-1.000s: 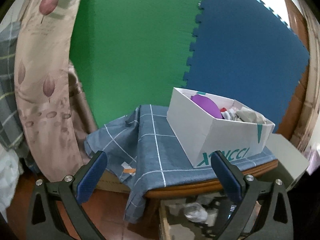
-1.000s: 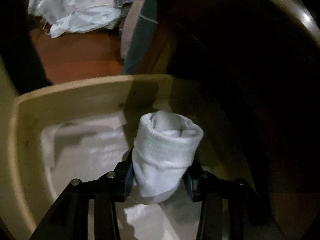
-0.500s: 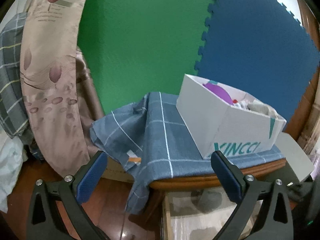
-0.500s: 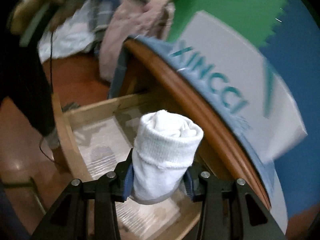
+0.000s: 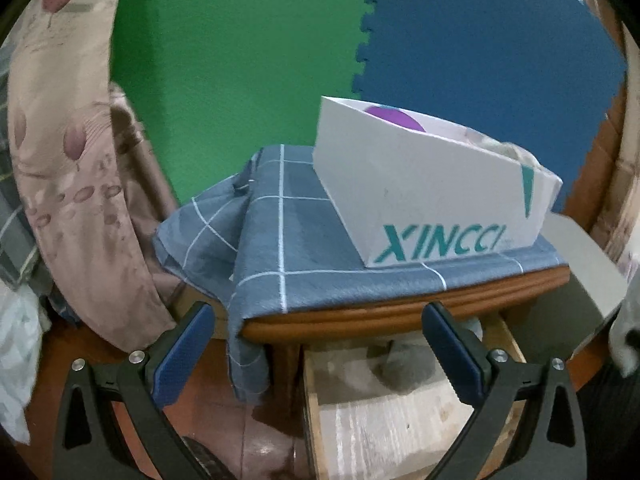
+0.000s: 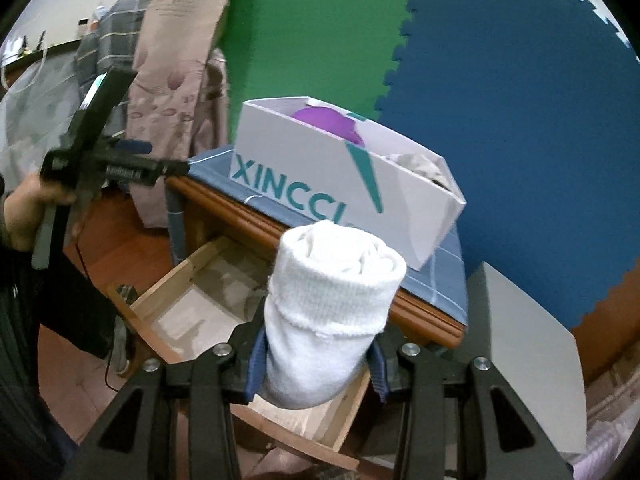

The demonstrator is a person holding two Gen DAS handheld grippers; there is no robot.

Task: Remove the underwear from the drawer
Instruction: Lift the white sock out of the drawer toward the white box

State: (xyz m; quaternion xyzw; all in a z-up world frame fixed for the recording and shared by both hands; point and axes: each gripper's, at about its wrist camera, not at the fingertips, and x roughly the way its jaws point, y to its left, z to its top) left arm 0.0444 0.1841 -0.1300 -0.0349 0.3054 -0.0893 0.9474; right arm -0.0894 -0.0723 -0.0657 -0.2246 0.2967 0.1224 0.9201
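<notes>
Green and blue foam mats are backing a wooden surface [image 6: 256,220] draped in blue checked cloth. Clenched on the rolled white underwear [image 6: 332,304], the right gripper [image 6: 316,364] is holding it above the open wooden drawer [image 6: 168,300]; the squeeze should remain firm. The left gripper [image 5: 318,356] is hanging released, empty.

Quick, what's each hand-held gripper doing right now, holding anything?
Left hand-held gripper: open, holding nothing.
Right hand-held gripper: closed on a white rolled bundle, above the open drawer.
</notes>
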